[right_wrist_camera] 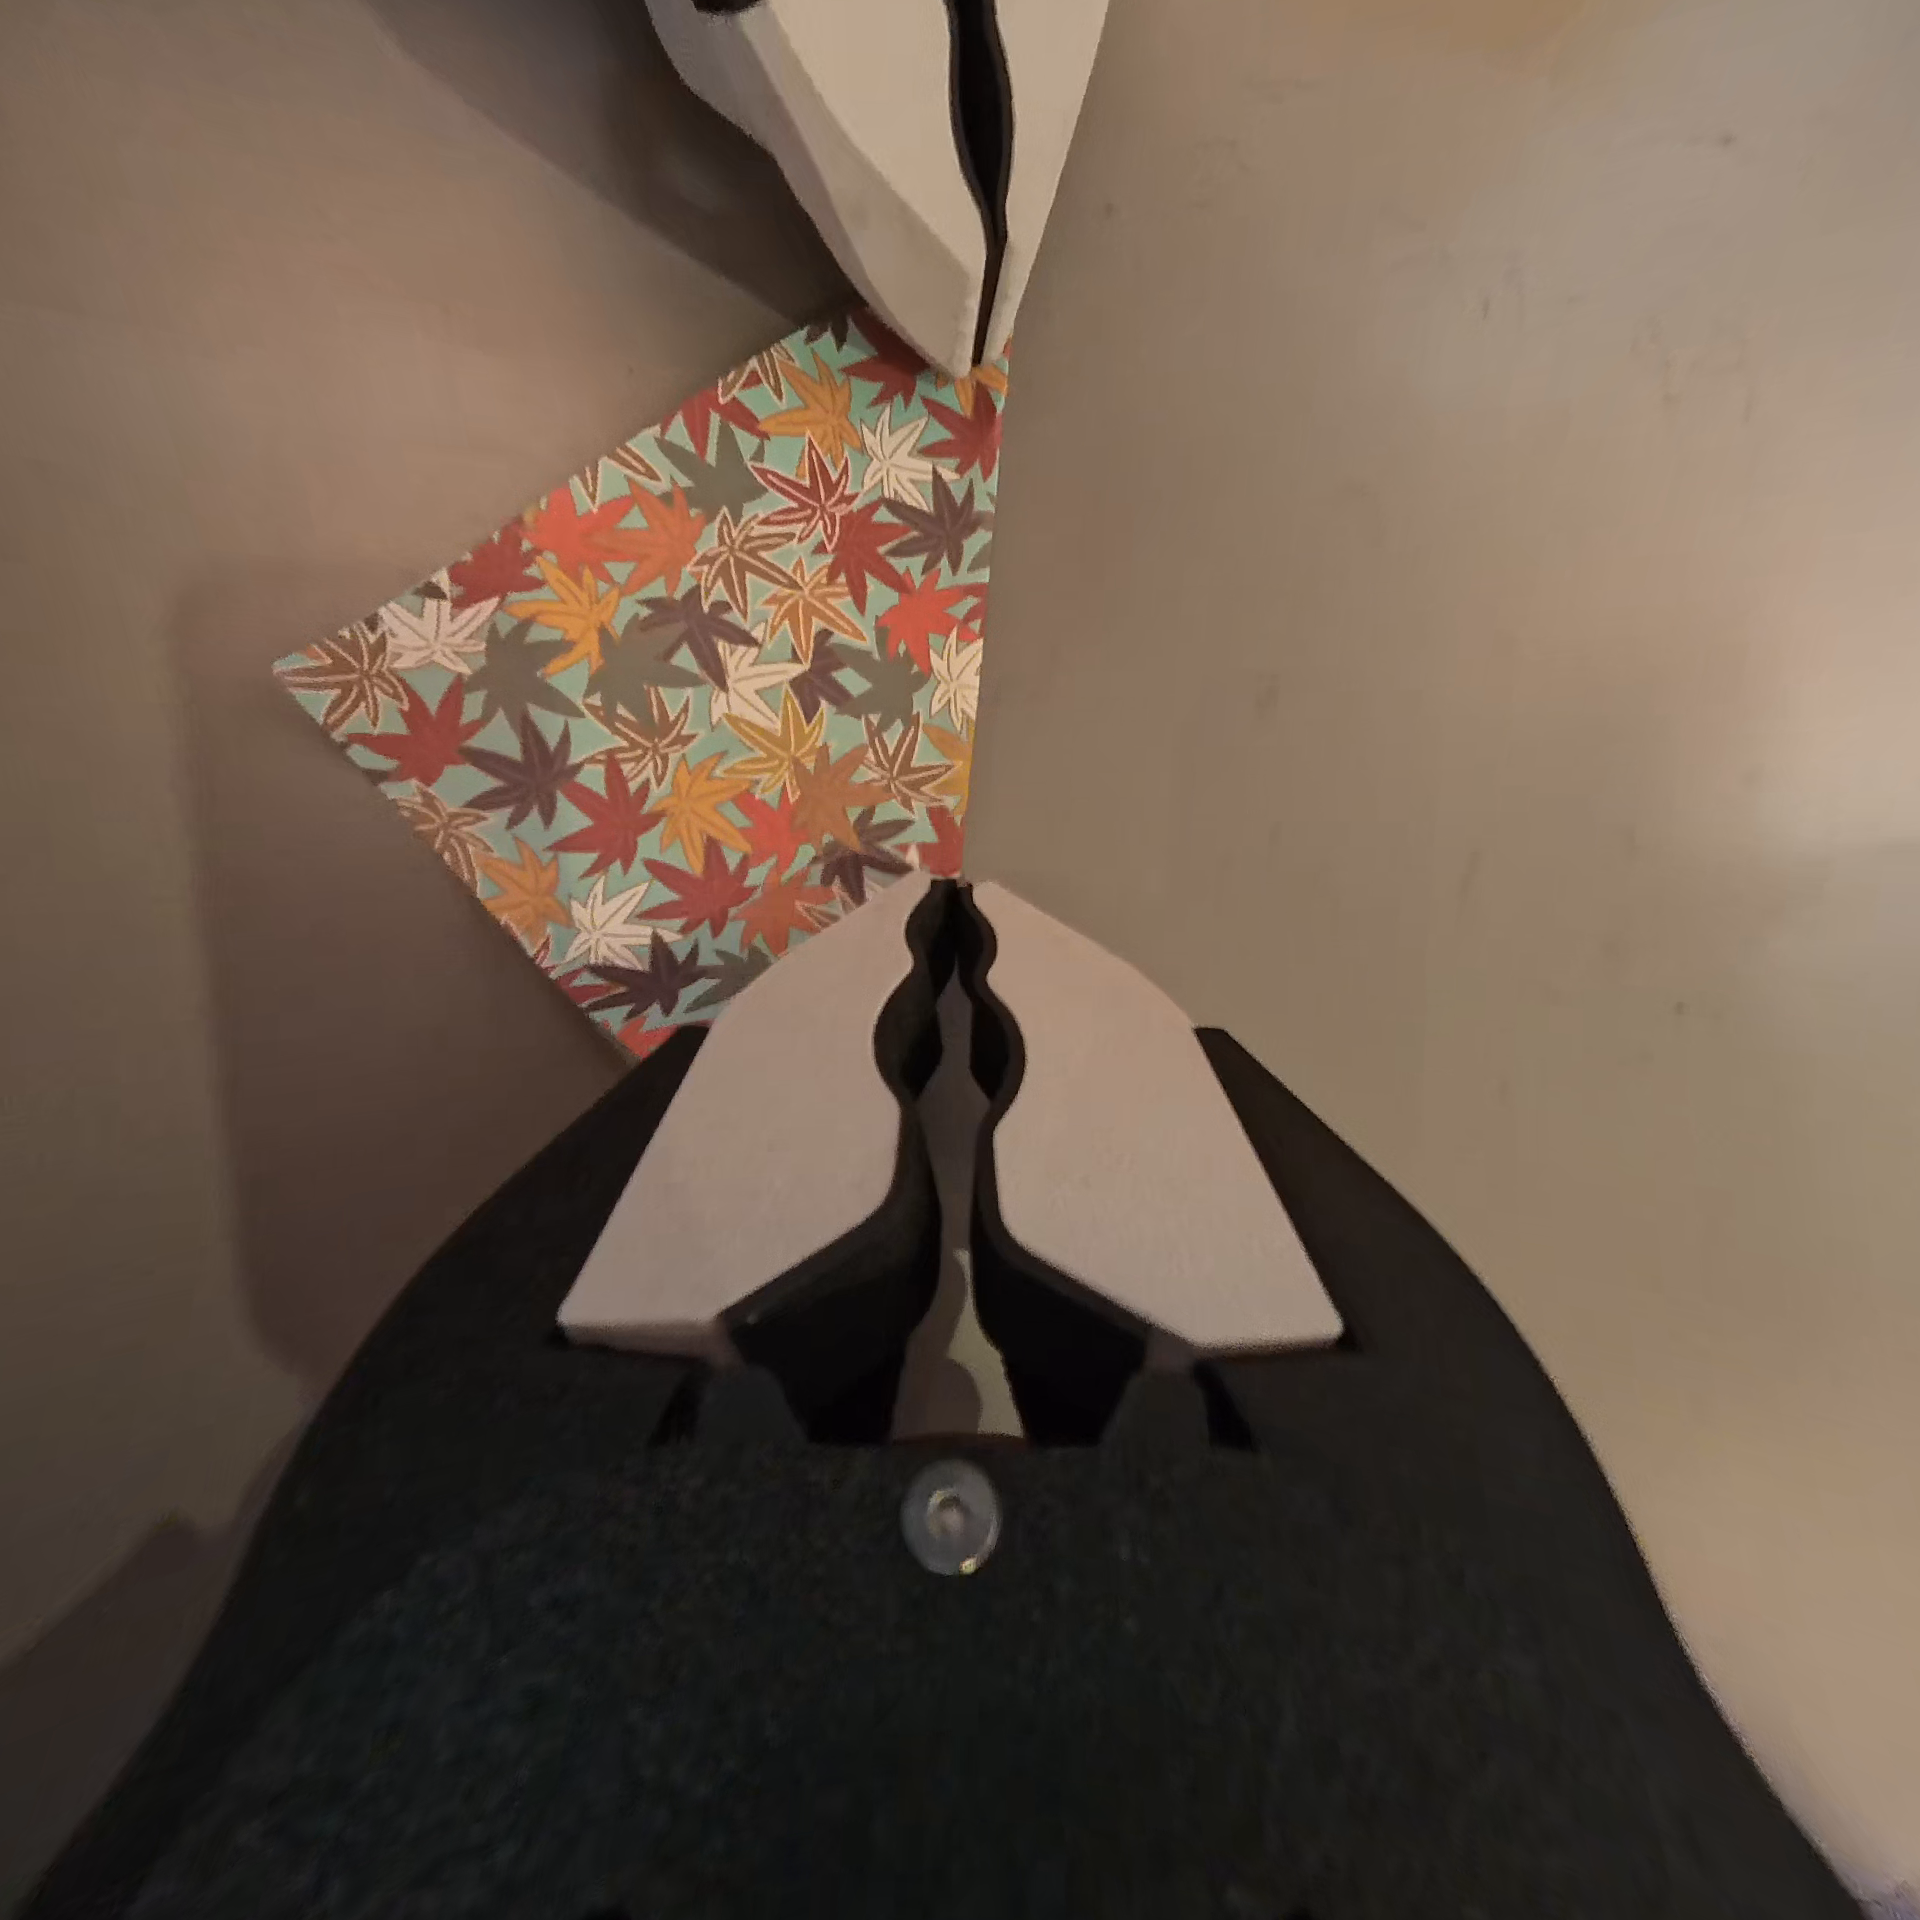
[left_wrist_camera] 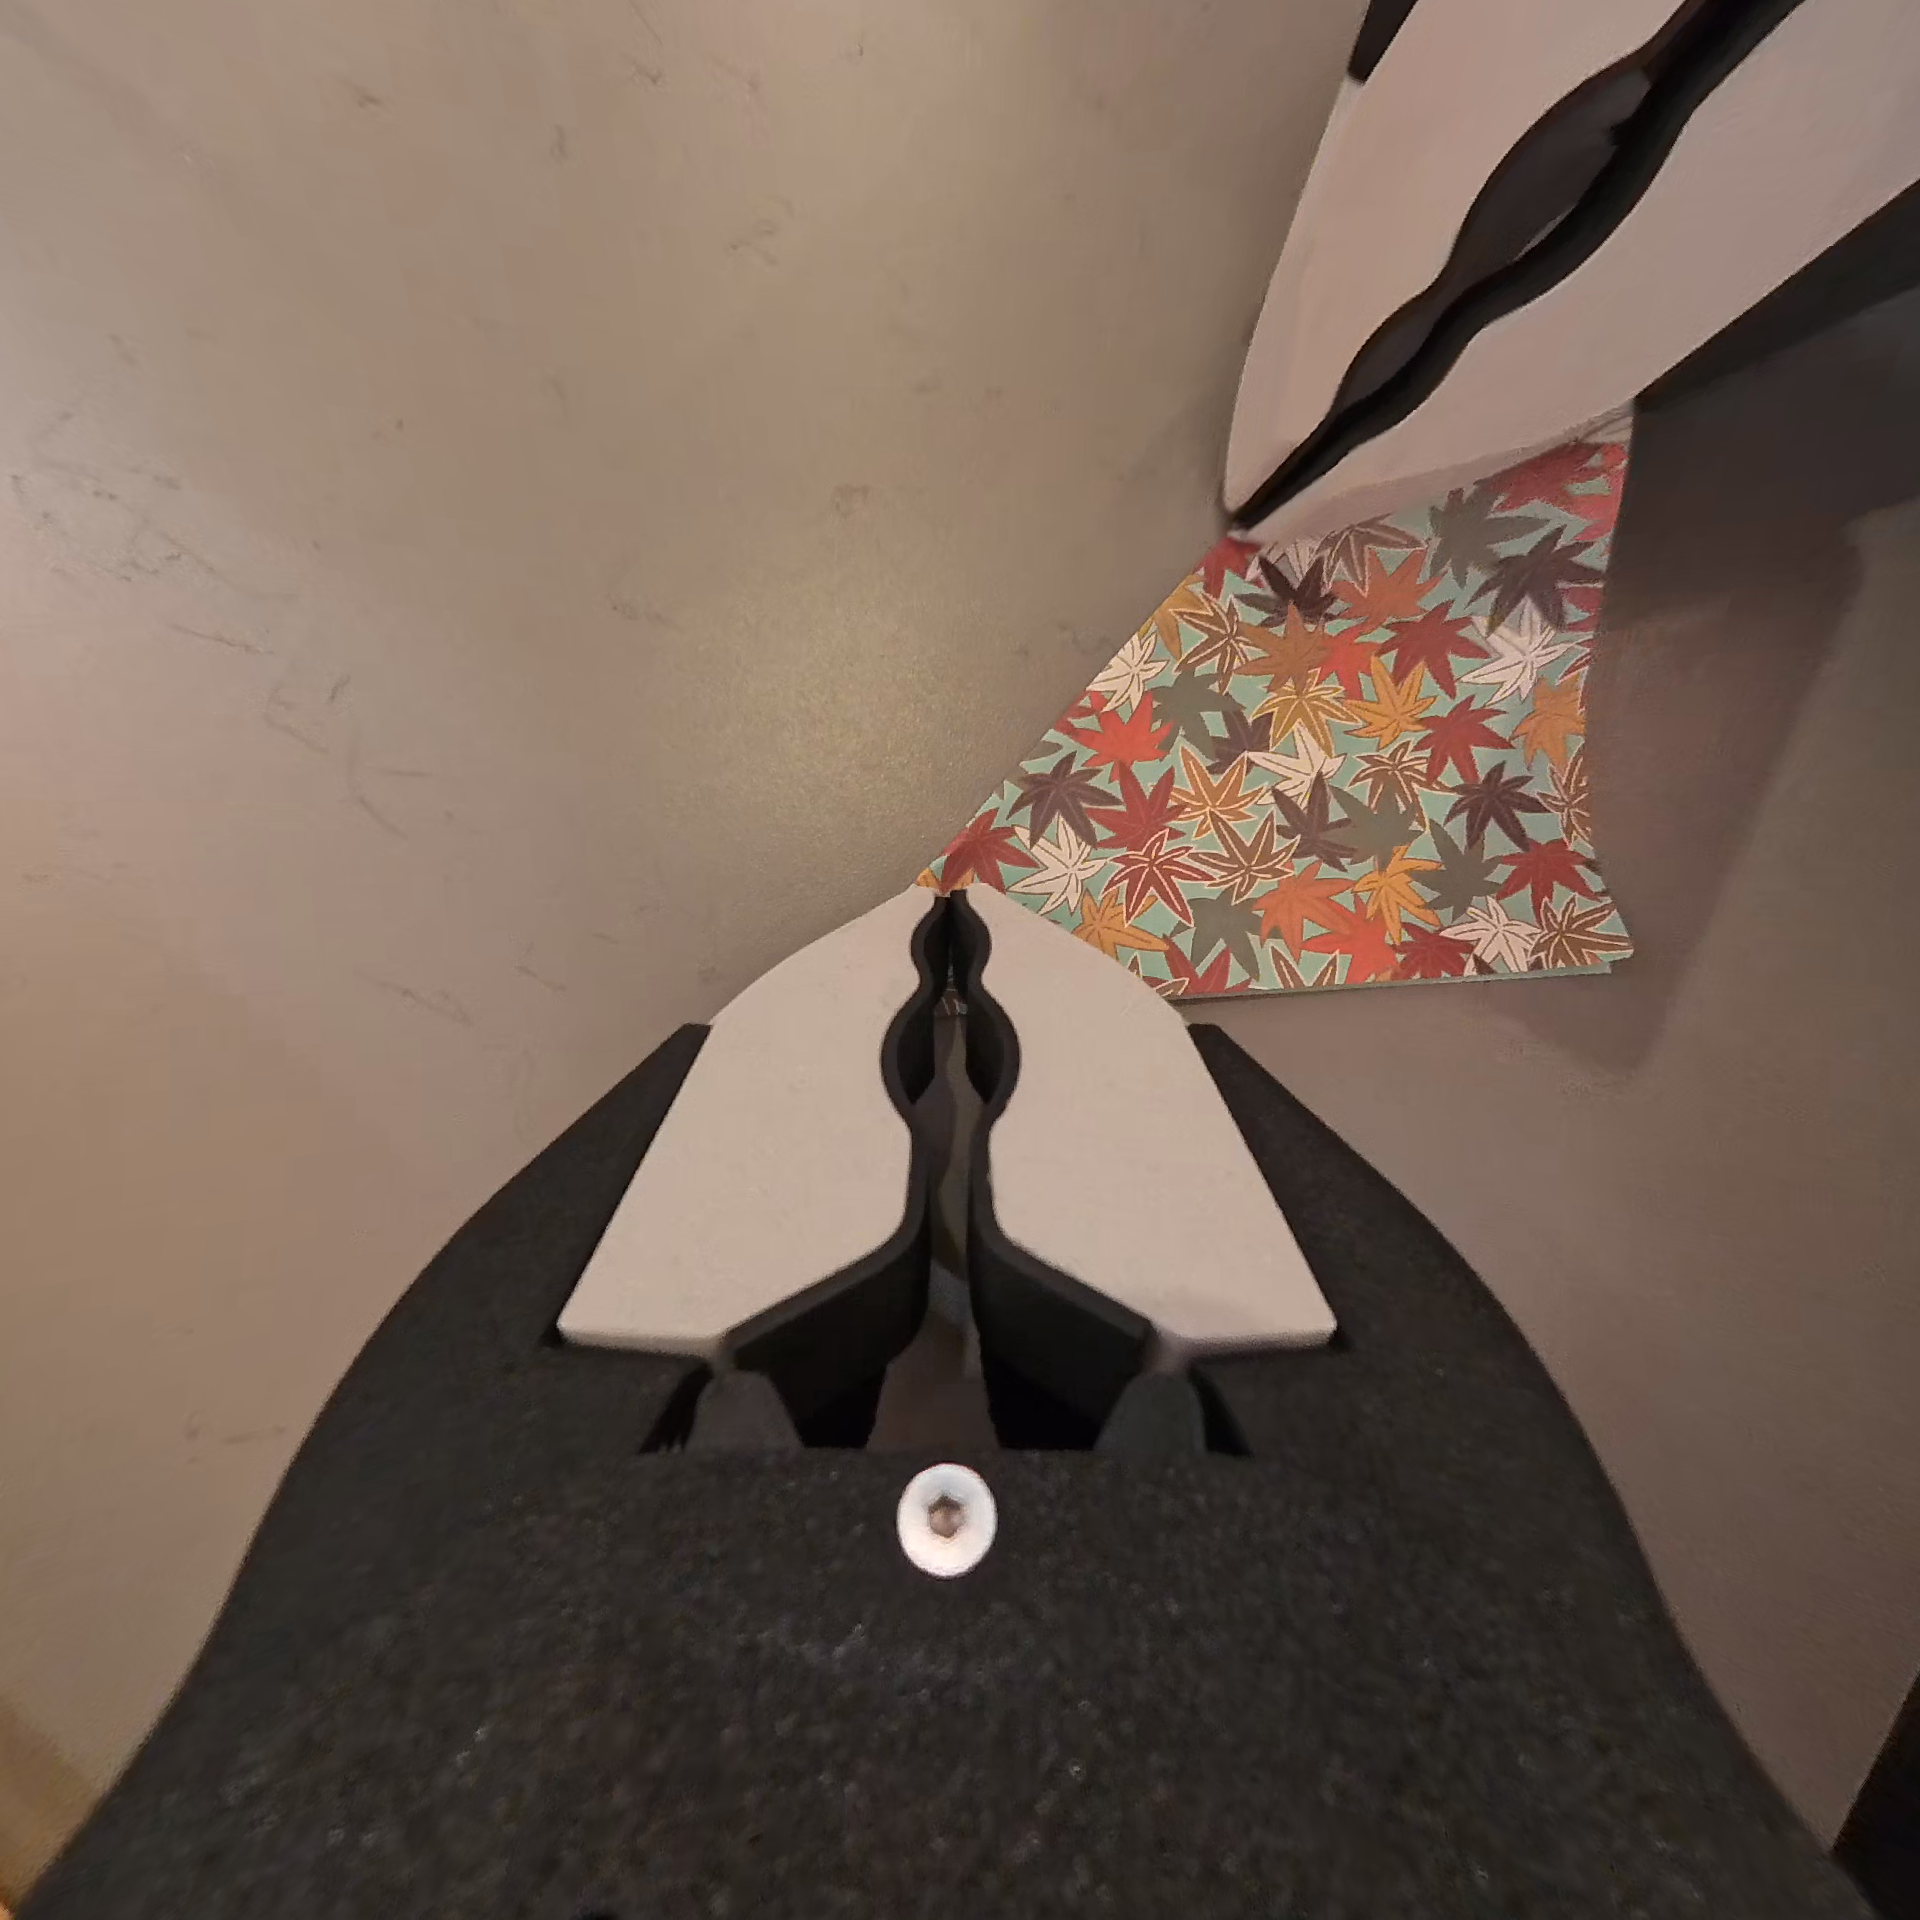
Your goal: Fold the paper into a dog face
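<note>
Surroundings: just a plain grey-beige table (left_wrist_camera: 520, 520), faint scuffs on it, nothing else lying near the paper. The only things crowding the paper are the two grippers themselves, each sitting over one corner.

Paper (left_wrist_camera: 1351, 769) lies flat on the table, patterned side up (maple leaves in red, orange, brown, white on teal). It looks like a triangle. One long straight edge runs between the two gripper tips; the third corner points away from that edge, to the left in the right wrist view (right_wrist_camera: 707, 675). So the long axis is the line from one gripper to the other.

Left gripper (left_wrist_camera: 951, 902): fingers closed together, tips at the paper's near-left corner in its own view. Can't tell whether it pinches the corner or only presses on it. In the right wrist view it comes down from the top (right_wrist_camera: 982, 358) onto the far corner, also closed.

Right gripper (right_wrist_camera: 956, 883): fingers closed as well, tips meeting at the near end of the straight edge; pinch vs. press can't be told here either. From the left wrist view it enters at top right (left_wrist_camera: 1242, 514), tip at the paper's upper corner, w/ its shadow over the paper's right side.
</note>
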Tool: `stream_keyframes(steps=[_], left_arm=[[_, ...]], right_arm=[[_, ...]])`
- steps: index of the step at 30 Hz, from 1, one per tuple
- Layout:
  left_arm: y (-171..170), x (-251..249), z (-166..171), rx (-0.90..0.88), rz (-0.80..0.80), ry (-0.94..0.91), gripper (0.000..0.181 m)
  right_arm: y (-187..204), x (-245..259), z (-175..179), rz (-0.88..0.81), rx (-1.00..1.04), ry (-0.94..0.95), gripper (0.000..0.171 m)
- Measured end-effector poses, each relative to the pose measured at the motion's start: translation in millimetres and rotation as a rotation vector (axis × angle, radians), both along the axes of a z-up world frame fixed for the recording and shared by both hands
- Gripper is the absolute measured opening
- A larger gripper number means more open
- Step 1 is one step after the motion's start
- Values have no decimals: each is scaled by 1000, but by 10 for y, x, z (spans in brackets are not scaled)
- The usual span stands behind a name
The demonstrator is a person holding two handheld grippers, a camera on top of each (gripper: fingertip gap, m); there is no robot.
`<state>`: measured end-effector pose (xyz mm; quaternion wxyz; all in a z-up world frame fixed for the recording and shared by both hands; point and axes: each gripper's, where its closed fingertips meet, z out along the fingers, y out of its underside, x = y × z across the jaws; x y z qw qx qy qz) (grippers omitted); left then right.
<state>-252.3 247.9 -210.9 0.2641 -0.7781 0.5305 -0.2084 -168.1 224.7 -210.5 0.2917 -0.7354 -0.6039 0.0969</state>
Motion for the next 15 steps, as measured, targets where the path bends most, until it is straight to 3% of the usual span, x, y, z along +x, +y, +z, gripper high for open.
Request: stream_keyframes(steps=[15], left_arm=[[7, -32, 1, 13, 6, 18, 0]], right_arm=[[-171, 442, 2, -65, 3, -57, 0]])
